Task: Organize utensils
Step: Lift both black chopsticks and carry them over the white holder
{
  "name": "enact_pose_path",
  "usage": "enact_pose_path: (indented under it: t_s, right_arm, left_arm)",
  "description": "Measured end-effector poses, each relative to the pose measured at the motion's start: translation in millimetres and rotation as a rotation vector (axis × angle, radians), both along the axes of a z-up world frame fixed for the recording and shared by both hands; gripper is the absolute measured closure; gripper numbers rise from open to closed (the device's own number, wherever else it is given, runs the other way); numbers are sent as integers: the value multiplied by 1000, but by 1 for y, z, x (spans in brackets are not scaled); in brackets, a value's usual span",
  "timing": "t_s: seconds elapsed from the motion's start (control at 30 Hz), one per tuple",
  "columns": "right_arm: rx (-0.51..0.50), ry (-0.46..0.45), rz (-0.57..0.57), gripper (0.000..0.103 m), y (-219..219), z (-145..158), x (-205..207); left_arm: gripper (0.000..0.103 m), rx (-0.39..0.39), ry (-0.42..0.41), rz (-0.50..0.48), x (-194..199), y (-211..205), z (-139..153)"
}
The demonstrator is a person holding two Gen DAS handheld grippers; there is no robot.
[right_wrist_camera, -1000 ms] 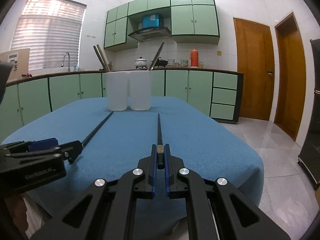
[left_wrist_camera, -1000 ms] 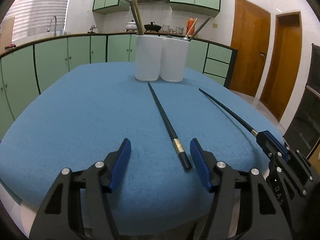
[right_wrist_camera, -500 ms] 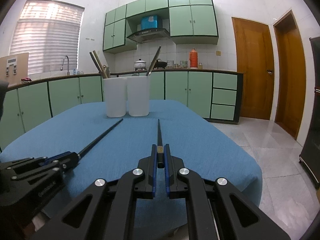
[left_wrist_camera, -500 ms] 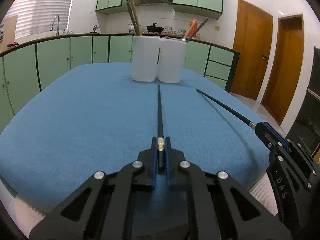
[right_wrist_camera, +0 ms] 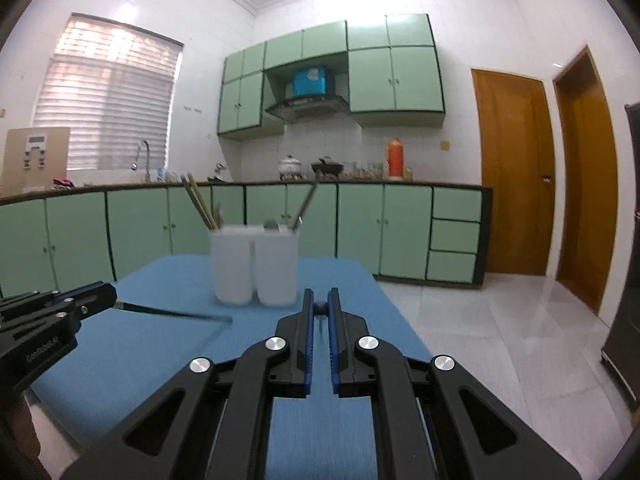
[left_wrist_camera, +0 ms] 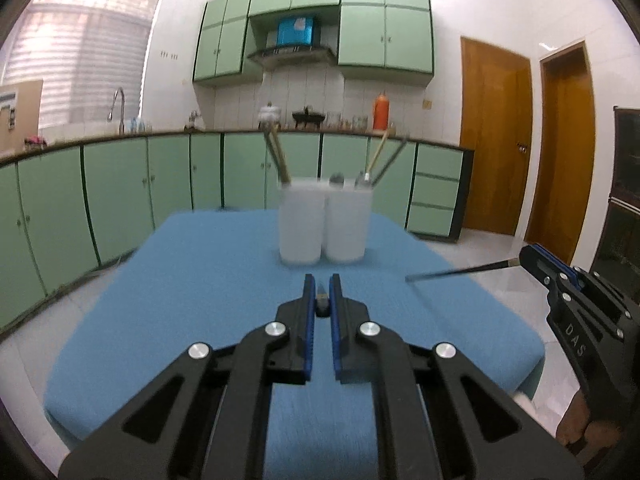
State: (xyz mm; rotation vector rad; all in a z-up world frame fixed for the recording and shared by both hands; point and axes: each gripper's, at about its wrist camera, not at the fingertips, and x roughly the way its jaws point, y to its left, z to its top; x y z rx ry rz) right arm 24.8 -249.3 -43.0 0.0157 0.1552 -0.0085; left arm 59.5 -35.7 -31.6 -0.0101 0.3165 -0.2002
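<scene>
Two white holders stand side by side at the far end of the blue table, with several utensils sticking out. They also show in the right wrist view. My left gripper is shut on a black chopstick, held above the table and seen end-on. My right gripper is shut on a second black chopstick, also end-on. Each view shows the other gripper's chopstick from the side: the right one and the left one, both in the air.
Green cabinets and a counter with a pot and an orange bottle run behind the table. Wooden doors are at the right. Tiled floor lies right of the table.
Both grippers have lifted their chopsticks off the table, so the sticks now point toward the holders. The left gripper closed on its chopstick a second ago.
</scene>
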Motion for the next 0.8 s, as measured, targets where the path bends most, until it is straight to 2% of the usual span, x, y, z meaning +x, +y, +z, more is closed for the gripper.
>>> enact_pose_path:
  t_s: [0.43,0.8]
  right_arm:
    - [62,17,209,96,-12,92,51]
    - [48,77,293,96,-3,131,92]
  left_arm:
    - [97,-1,-109,-58,31,-2,86]
    - [97,-29,-99,-88,56,2,111]
